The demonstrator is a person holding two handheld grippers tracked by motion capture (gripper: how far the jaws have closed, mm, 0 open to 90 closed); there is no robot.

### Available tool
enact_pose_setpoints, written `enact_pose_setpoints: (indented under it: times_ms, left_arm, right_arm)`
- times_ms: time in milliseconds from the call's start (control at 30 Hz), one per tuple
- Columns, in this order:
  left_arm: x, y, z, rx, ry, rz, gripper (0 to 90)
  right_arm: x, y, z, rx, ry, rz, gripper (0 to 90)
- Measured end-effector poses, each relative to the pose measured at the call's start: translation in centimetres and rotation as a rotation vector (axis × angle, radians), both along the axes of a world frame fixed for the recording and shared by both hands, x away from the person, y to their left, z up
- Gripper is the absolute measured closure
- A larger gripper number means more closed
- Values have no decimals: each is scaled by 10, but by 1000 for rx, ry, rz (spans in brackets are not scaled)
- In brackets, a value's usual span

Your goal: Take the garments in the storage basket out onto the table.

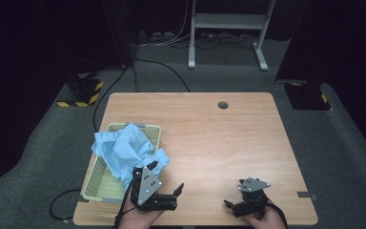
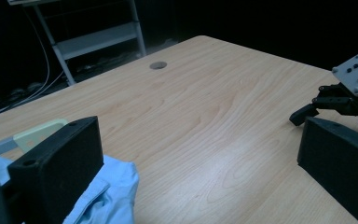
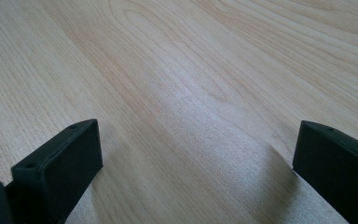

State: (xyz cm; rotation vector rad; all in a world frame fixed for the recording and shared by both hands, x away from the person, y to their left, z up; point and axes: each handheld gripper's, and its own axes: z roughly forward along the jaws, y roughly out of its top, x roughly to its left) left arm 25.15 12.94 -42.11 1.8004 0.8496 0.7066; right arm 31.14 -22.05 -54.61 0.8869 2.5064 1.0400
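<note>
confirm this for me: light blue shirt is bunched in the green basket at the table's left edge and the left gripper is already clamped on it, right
Not quite. The left gripper is open, not clamped: the left gripper view shows its jaws apart, holding nothing. The light blue shirt is indeed bunched in the green basket at the table's left edge.

A light blue cloth (image 1: 126, 150) was seen, and the basket (image 1: 97, 183) under it was coloured pale green. The tabletop (image 1: 219, 143) was made of light wood with a fine grain pattern, and a small grey round cap (image 1: 223, 104) was set in it. Both the left tool (image 1: 167, 183) and the right tool (image 1: 232, 204) were black, each topped with a grey plate. The floor (image 1: 324, 143) was covered with dark grey carpet, and yellow-black stripes (image 1: 83, 98) were marked on it.
</note>
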Motion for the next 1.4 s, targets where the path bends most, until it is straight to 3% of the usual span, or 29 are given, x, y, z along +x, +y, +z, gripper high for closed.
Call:
enact_pose_setpoints:
  times_ms: [767,1400]
  left_arm:
    - [6,29,1,-4,-4,87,4]
    - [15,63,9,8,-3,192,5]
  right_arm:
    - [0,0,0,0,-1,0,11]
    - [0,0,0,2,1,1,11]
